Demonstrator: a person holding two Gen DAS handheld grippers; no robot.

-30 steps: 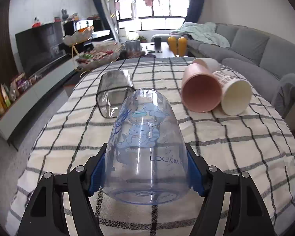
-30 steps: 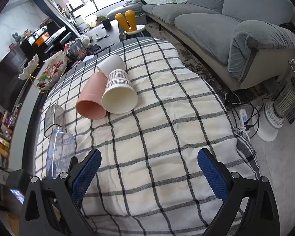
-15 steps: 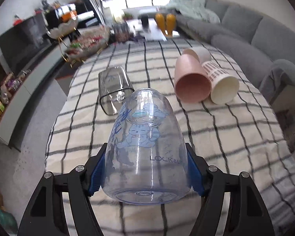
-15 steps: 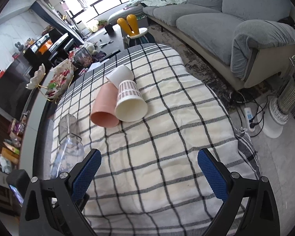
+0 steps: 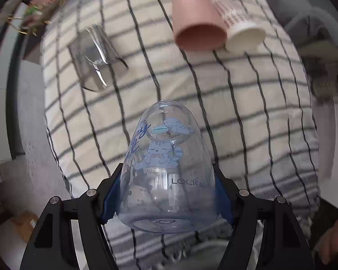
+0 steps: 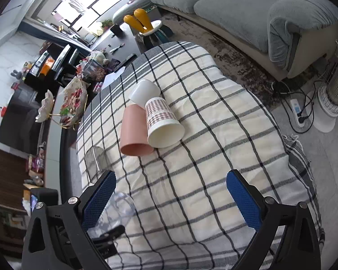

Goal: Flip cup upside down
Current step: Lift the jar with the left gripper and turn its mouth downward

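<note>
My left gripper is shut on a clear plastic cup with blue cartoon prints. It holds the cup above the near part of the checked tablecloth, base toward the camera and mouth tilted down toward the table. The cup also shows in the right wrist view, low at the left behind the left finger. My right gripper is open and empty above the tablecloth.
A pink cup and a patterned paper cup lie on their sides at the far right, with a white cup behind them. A clear glass lies on its side at the far left. A sofa stands on the right.
My left gripper has risen and tipped forward with the cup, so the view now looks down on the table. My right gripper has risen too and stays open.
</note>
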